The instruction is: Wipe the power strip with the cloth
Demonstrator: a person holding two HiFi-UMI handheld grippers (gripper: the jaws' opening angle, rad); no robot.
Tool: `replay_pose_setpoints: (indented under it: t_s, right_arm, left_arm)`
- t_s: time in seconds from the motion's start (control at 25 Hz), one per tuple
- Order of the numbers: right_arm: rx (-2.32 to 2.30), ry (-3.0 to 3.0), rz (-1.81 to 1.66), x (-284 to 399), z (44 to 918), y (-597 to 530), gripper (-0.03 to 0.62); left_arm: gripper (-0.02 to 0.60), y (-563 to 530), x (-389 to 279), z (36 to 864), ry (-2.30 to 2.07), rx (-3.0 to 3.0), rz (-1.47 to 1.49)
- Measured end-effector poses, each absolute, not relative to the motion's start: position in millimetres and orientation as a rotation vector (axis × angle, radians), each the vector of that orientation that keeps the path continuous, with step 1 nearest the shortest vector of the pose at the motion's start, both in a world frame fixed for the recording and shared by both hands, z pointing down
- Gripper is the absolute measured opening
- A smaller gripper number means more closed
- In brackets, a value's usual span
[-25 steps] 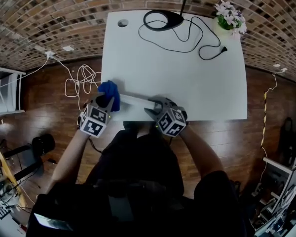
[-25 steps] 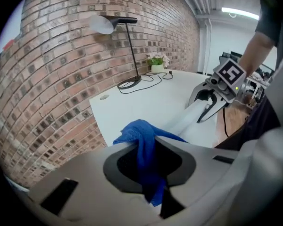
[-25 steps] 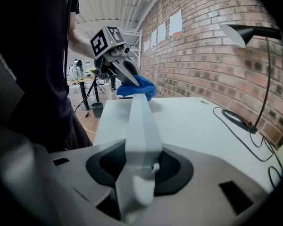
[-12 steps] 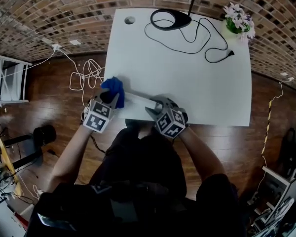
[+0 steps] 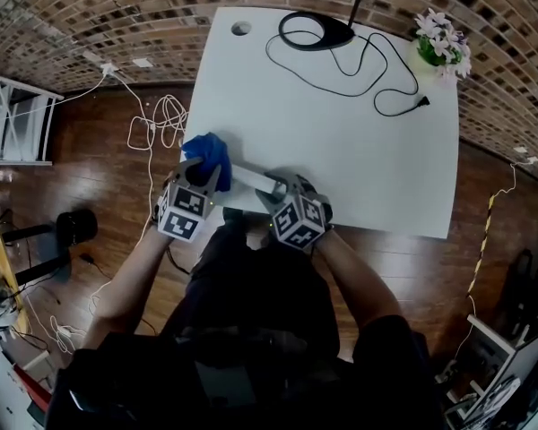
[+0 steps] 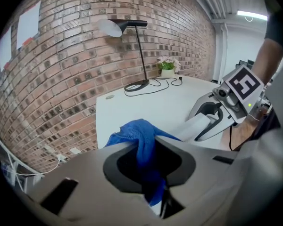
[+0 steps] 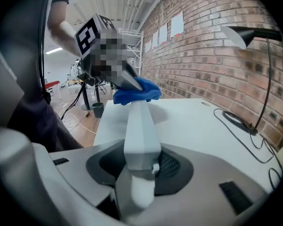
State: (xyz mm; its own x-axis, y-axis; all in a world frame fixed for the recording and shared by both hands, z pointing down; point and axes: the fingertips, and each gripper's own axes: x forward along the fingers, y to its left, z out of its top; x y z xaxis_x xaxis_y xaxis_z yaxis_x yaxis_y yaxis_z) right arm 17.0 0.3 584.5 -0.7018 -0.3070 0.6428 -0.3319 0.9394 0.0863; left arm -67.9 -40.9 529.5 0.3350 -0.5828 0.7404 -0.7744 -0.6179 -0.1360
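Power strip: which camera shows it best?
The right gripper view: the power strip fills its middle, running from the jaws to the cloth. The head view shows a thin sliver; the left gripper view, a short stretch.

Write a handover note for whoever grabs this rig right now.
Left tongs: shut on the blue cloth, which is bunched over one end of the power strip.
Right tongs: shut on the power strip's other end, holding it near the front edge of the white table.
Done: both grips are made and the cloth is on the strip. How much has been wiped cannot be told.
Left: probably run the cloth along the strip toward the right tongs, then set both things down.
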Motion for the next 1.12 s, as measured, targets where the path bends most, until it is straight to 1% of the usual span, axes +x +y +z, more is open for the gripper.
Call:
replay_pose_setpoints:
  t_s: [0.6, 0.92, 1.12]
  right_arm:
    - [0.436, -2.397, 0.050, 15, 585, 2, 0.161]
    - [0.422, -2.403, 0.038, 17, 586, 1, 0.160]
    - [0.414, -2.403, 0.038, 17, 586, 2, 0.160]
  left_arm:
    - [0.061, -18, -28, 528, -1.303, 2.379, 1.040]
    - [0.063, -1, 24, 529, -1.248, 2.440, 0.963]
    - [0.064, 10, 45, 529, -1.221, 2.393, 0.824]
